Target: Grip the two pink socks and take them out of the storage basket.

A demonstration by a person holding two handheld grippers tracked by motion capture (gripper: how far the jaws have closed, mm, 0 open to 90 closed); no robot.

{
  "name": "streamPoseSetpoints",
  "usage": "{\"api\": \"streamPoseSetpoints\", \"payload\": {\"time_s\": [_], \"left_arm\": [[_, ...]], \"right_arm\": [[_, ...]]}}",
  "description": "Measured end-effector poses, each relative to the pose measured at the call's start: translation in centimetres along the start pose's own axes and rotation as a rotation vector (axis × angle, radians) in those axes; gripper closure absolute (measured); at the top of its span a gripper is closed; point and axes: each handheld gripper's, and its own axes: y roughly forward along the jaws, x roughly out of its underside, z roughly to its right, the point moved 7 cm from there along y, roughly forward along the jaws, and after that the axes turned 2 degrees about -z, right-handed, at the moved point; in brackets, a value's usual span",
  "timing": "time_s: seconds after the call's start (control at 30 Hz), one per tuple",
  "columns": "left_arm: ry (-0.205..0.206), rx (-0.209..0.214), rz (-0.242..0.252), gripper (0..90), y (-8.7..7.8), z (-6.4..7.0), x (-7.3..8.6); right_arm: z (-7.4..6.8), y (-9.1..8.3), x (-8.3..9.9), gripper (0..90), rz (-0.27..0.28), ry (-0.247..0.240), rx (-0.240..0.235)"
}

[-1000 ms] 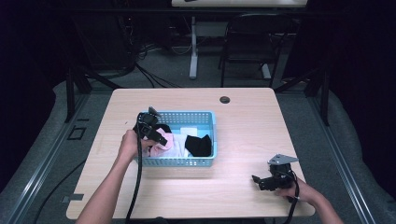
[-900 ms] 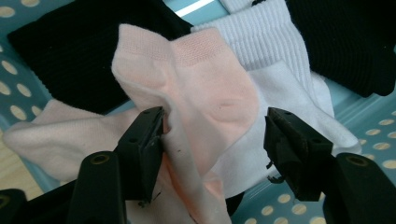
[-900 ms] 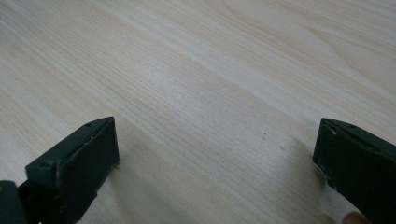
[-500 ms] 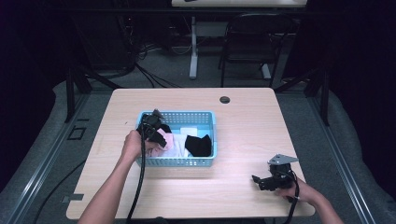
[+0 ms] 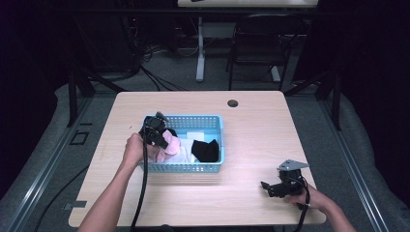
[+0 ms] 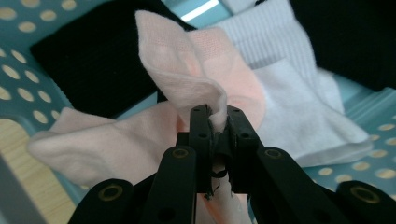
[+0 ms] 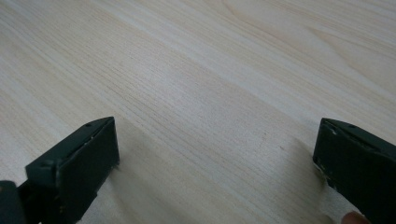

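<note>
- The blue basket (image 5: 212, 166) was taken as the landmark; it was seen standing on the wooden table (image 5: 251, 121), left of the table's middle.
- The left gripper (image 5: 155, 131) was recorded at the basket's left end, over its rim, held by the person's left hand (image 5: 133, 147).
- In the left gripper view, the left gripper (image 6: 215, 122) was found clamped on a fold of the pink sock (image 6: 187, 79); the cloth was pinched between the two black jaws and stood up above them.
- The pink sock (image 5: 170, 143) was noted inside the basket, in its left part, with its lower portion draped across the other clothes.
- A black sock (image 5: 205, 150) was logged in the basket's right half, and a white cloth (image 5: 196, 137) between it and the pink sock.
- In the left gripper view a white sock (image 6: 299, 93) and a black cloth (image 6: 88, 65) were seen under the pink sock.
- The right gripper (image 5: 270, 187) was recorded well apart from the basket, to its right and nearer the person, resting low on the table.
- In the right gripper view its jaws were observed spread wide, with bare table (image 7: 210, 93) between them and nothing held.
</note>
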Motion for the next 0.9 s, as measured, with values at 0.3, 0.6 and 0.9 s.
{"api": "streamPoseSetpoints", "payload": {"time_s": [0.3,0.6,0.9], "left_arm": [[0.042,-0.009,0.106,83.3,-4.4,0.6,-1.0],[0.063,-0.024,0.154,83.4,-7.7,0.7,-1.3],[0.048,-0.031,0.176,83.4,-9.9,-0.2,-0.7]], "right_arm": [[0.0,0.0,0.0,0.0,0.001,0.0,-0.001],[0.0,0.0,0.0,0.0,0.001,0.0,-0.001],[0.0,0.0,0.0,0.0,-0.001,-0.002,-0.003]]}}
